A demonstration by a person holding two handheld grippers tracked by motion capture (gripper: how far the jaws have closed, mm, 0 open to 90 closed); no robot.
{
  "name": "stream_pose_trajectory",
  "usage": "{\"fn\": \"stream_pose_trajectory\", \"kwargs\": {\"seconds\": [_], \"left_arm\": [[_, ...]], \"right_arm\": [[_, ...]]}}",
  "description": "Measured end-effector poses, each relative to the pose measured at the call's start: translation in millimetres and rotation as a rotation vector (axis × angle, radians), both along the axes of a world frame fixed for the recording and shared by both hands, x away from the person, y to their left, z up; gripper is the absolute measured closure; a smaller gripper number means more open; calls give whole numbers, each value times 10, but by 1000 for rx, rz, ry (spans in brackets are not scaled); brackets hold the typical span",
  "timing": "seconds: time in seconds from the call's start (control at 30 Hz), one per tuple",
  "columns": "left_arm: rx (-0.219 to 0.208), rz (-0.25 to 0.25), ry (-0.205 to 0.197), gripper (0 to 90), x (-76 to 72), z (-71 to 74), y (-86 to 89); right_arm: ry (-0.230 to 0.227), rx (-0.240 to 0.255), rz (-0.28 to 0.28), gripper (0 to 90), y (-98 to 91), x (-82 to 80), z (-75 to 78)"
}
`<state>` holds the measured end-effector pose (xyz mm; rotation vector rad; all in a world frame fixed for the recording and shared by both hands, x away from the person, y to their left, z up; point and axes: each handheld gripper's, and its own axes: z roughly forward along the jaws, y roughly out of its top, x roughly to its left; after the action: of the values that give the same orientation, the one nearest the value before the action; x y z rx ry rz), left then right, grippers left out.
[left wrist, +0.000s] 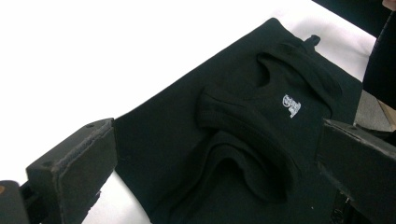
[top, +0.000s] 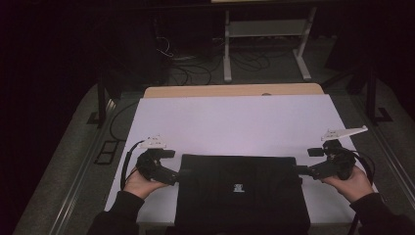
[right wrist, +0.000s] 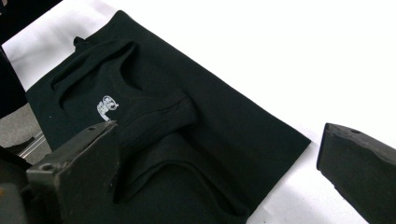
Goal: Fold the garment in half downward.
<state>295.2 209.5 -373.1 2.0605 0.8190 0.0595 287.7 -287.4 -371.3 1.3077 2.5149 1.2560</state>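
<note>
The left gripper [top: 172,175] sits at the 9 o'clock edge of one black garment [top: 240,193], its jaws spread wide apart with nothing between them, as the left gripper view shows. The right gripper [top: 302,170] mirrors it at the garment's 3 o'clock edge, jaws likewise gaping and empty. Two grippers in all, one in each hand: the left hand [top: 139,183] and the right hand [top: 353,185], both coming in from 6 o'clock in dark sleeves.

The garment is a single folded piece, lying flat at the near edge of the white table [top: 235,122], with one small white logo [top: 238,188] near its middle. In the gripper views its ribbed straps and neckline lie folded across the top of the fabric. Beyond the table, at 12 o'clock, stands one white frame [top: 266,29] among loose cables on the floor.
</note>
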Motion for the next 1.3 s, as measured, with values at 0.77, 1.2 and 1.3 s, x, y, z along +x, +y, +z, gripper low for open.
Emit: {"fn": "stream_pose_trajectory", "kwargs": {"seconds": [0.77,1.2,1.3], "left_arm": [[-16,10,21,0,260,-39,22],[-41,2,35,0,375,-114,7],[-41,9,37,0,419,-146,11]], "right_arm": [[-6,-12,3,0,19,258,7],[6,-12,-15,0,7,446,-102],[8,-12,-17,0,12,481,-125]]}}
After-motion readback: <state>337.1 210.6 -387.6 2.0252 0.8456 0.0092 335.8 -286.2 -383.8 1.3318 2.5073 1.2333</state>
